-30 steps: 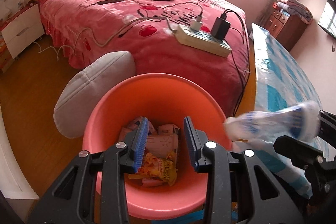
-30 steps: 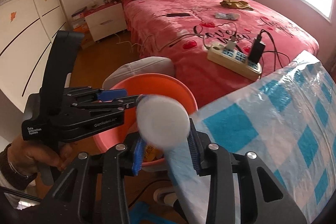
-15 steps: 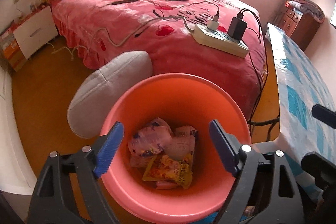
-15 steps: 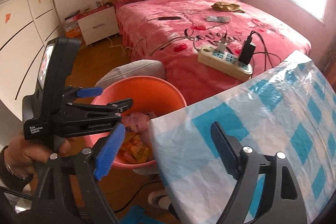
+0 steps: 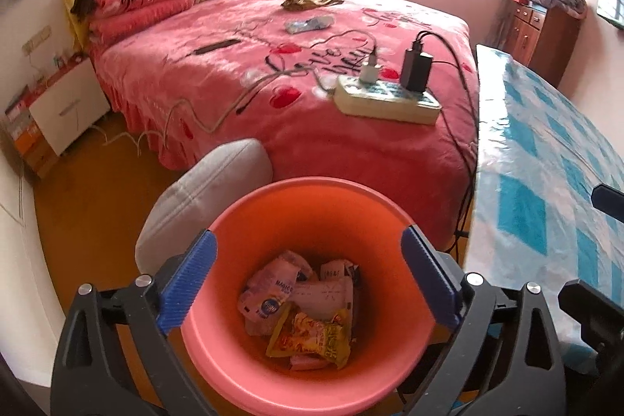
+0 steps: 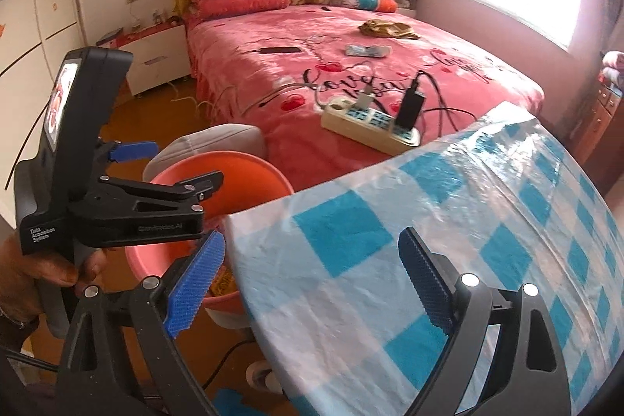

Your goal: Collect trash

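The pink bin (image 5: 312,221) stands on the floor hard against the worktop (image 6: 468,221) edge, evidently so trash can be dropped straight in. Above the bin, the left tool (image 5: 308,283) has just been opening and now gapes with nothing between its pads; wrappers (image 5: 304,314) lie at the bin's bottom. Beside the bin, over the worktop corner, the right tool (image 6: 312,279) has likewise just spread open and is empty.
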Tool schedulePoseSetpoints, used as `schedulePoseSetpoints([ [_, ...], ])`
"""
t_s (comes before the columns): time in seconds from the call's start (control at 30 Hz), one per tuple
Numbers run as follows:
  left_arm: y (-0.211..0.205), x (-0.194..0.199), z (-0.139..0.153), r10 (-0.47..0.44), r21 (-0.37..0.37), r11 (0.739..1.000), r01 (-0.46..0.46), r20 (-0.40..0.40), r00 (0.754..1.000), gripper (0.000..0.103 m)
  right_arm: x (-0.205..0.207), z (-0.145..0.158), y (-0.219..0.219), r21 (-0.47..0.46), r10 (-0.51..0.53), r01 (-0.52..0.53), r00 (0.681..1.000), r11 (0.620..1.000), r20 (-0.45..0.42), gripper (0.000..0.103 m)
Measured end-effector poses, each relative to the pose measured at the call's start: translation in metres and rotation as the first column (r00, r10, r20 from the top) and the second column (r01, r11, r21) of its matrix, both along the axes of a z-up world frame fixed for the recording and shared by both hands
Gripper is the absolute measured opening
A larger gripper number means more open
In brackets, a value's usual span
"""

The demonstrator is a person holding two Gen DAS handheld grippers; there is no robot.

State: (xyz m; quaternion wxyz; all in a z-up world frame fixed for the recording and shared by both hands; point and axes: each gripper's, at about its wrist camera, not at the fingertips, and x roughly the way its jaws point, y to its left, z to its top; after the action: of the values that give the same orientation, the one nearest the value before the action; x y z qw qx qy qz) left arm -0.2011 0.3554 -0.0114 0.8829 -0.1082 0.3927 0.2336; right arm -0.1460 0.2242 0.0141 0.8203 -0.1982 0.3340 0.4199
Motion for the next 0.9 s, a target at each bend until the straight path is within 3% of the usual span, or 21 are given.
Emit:
schedulePoseSetpoints([
  [0.47, -0.043, 0.022, 0.028, -0.085, 0.044, 0.996, 0.083, 0.048, 0.995, 0.096, 0.008, 0.01, -0.054, 0.039, -0.137, 0.137, 0.99, 0.99, 0.01, 0.09],
  [0.9, -0.097, 0.042, 0.054, -0.213, 0.085, 0.975, 0.205, 0.086, 0.973, 0.096, 0.013, 0.023, -0.105, 0.09, -0.261, 0.256, 0.964, 0.962, 0.045, 0.092],
])
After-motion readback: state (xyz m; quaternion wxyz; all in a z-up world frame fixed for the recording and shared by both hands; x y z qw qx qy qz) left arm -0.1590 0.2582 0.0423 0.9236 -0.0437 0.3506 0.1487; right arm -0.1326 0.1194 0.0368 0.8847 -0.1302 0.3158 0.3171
